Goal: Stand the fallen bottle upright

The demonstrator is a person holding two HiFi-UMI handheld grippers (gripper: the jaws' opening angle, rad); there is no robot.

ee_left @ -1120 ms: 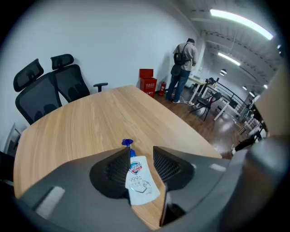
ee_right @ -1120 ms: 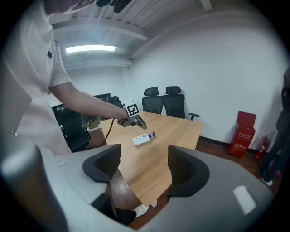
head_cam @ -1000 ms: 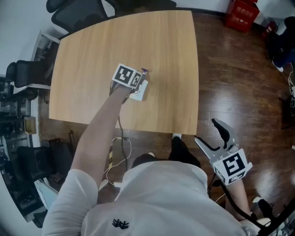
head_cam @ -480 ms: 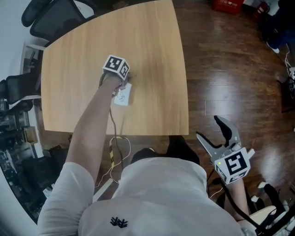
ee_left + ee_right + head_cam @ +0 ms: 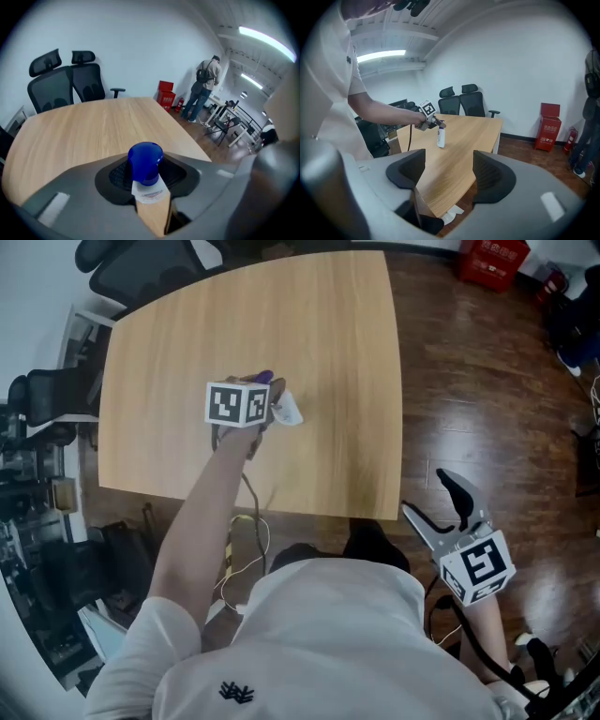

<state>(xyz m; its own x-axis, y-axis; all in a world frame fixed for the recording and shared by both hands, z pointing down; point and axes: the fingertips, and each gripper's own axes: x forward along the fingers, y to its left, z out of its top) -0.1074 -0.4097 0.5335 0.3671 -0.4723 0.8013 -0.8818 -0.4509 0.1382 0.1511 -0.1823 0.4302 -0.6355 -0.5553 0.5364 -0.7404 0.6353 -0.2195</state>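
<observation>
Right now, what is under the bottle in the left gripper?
Only bare table shows under the bottle, which the left gripper holds nearly upright, clamped below its blue cap. Whether the base touches the table cannot be made out; the bottle's body covers it from above.

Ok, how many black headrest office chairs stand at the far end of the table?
2. The left chair and the right chair stand side by side behind the table's far edge, seen from the left gripper view. Others may sit out of view.
</observation>
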